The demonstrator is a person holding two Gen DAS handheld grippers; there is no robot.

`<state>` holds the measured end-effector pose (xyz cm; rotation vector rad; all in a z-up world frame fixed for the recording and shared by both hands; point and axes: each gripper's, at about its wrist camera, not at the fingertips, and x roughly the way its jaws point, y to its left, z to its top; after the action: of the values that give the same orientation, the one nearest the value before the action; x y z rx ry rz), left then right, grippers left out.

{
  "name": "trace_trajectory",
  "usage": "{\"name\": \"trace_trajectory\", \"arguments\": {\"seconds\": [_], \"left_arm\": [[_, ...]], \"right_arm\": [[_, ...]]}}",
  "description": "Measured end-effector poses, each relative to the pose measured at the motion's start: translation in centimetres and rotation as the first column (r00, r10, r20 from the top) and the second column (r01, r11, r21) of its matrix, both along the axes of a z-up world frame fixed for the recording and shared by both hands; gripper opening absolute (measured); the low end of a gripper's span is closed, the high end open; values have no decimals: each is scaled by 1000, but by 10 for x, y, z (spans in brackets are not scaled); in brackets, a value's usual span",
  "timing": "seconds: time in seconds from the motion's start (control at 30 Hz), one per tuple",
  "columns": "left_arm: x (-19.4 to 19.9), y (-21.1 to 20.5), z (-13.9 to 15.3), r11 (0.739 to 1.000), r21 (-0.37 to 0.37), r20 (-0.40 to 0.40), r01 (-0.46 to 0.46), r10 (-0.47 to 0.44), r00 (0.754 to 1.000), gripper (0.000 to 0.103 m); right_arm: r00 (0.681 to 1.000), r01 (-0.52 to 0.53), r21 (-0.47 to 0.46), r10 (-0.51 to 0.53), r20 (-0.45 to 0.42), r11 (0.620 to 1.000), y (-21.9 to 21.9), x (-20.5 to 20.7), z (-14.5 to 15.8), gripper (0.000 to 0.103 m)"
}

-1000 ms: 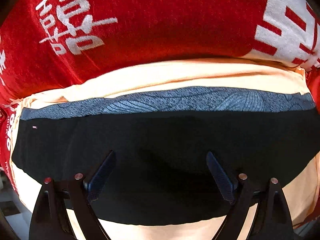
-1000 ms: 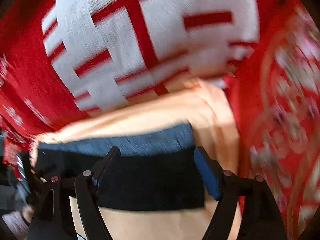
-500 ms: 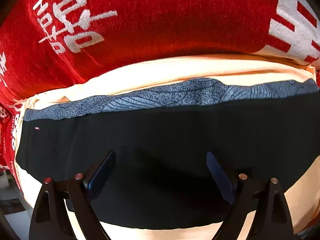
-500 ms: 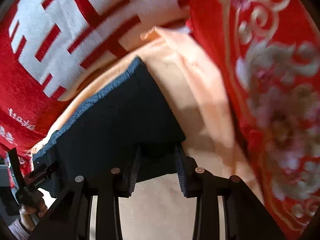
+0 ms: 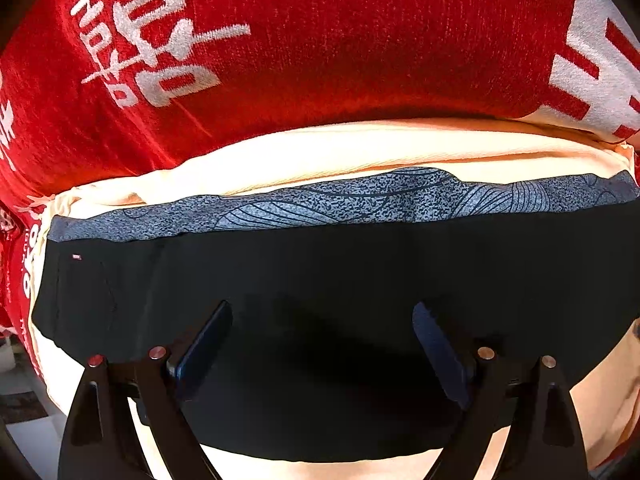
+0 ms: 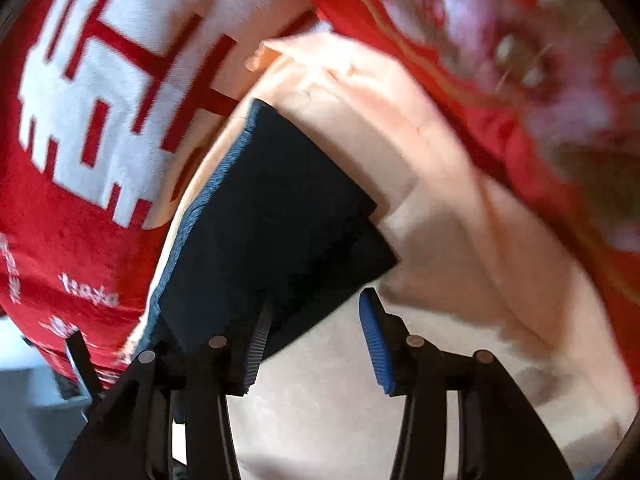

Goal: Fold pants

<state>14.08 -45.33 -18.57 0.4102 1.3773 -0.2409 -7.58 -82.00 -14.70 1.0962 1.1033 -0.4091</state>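
Observation:
Black pants (image 5: 320, 280) with a grey patterned band (image 5: 360, 200) along their far edge lie flat on a peach sheet (image 5: 340, 148). My left gripper (image 5: 322, 344) is open, low over the pants' near middle, fingers apart on either side of the black cloth. In the right wrist view the pants (image 6: 272, 220) show as a folded dark slab with a blue-grey edge. My right gripper (image 6: 316, 320) is open at the pants' near right corner. Its left finger overlaps the cloth edge and its blue-padded right finger (image 6: 374, 344) is over the sheet.
A red blanket with white characters (image 5: 280, 40) lies behind the pants, also in the right wrist view (image 6: 80, 120). A red floral cover (image 6: 520, 60) lies at the right. The bed edge and floor (image 5: 24, 420) show at lower left.
My right gripper narrowed half a second ago and has opened wider again, turning and shifting along the pants' right end. The left gripper stayed open and moved slightly closer over the pants.

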Motion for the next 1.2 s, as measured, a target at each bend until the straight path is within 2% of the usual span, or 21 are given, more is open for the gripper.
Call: {"name": "trace_trajectory", "arguments": {"seconds": [0.1,0.17,0.2,0.23,0.27,0.3,0.37,0.43,0.47,0.5,0.53,0.57,0.63,0.73,0.83,0.87,0.93,1.0,1.07,1.1,1.2], "left_arm": [[0,-1,-2,1000,1,-4,-2,2,1000,92],[1,-4,-5,1000,6,-11,-5,5,1000,92],[1,-5,-6,1000,6,-11,-6,6,1000,92],[2,-6,-5,1000,5,-9,-5,6,1000,92],[2,-7,-2,1000,-4,-5,-6,6,1000,92],[1,-7,1,1000,-15,0,-5,5,1000,92],[0,-6,8,999,-33,14,4,-4,1000,92],[0,-5,4,1000,-12,12,15,-14,1000,92],[1,-2,-2,1000,24,-2,5,-5,1000,92],[3,1,-3,1000,24,-15,-9,9,1000,92],[5,4,-1,1000,6,-20,-25,25,999,92],[9,9,5,999,-17,-3,-43,43,999,92],[14,11,9,999,-16,28,-43,43,999,92],[27,10,0,998,-5,24,-58,58,998,92],[34,4,-18,998,8,21,-69,69,997,92],[36,4,-26,998,18,17,-67,67,998,95],[43,13,-30,996,-9,23,-90,90,996,99],[49,30,-28,993,-2,24,-121,121,992,99],[56,56,-25,986,32,37,-163,162,986,99],[58,67,-23,981,48,39,-186,184,982,99],[59,108,-12,963,81,48,-256,253,966,99]], "right_arm": [[1000,-13,-9,14,11,1000,-1,5,3,50],[1000,7,28,-7,-14,1000,-7,17,-18,50],[999,28,49,-27,-20,998,-17,22,-22,46],[998,56,66,-55,-24,996,-20,24,-28,22],[998,65,64,-64,-28,996,-22,26,-25,7],[998,64,49,-63,-17,997,-23,27,-19,6],[999,48,22,-48,1,999,-21,21,-8,6],[998,16,28,-14,-64,999,-20,10,-18,8],[996,16,42,-12,-90,999,-20,7,-24,12],[994,22,48,-16,-113,999,-21,3,-27,26],[993,21,34,-17,-118,999,-23,-1,-21,32],[993,0,1,1,-122,1000,-24,-2,-12,32],[994,-80,-79,73,-87,994,-18,6,12,32],[968,-251,-176,244,-61,952,-2,40,28,32],[943,-332,-200,324,-73,922,10,78,12,32],[933,-359,-203,348,-88,911,11,89,2,32],[911,-412,-245,388,-141,878,8,102,-17,26],[917,-399,-264,380,-124,878,6,108,-17,25],[929,-369,-283,340,-150,885,-1,105,-10,25],[930,-364,-287,331,-160,886,-1,104,-8,28],[936,-347,-261,313,-163,901,8,97,0,28]]}}
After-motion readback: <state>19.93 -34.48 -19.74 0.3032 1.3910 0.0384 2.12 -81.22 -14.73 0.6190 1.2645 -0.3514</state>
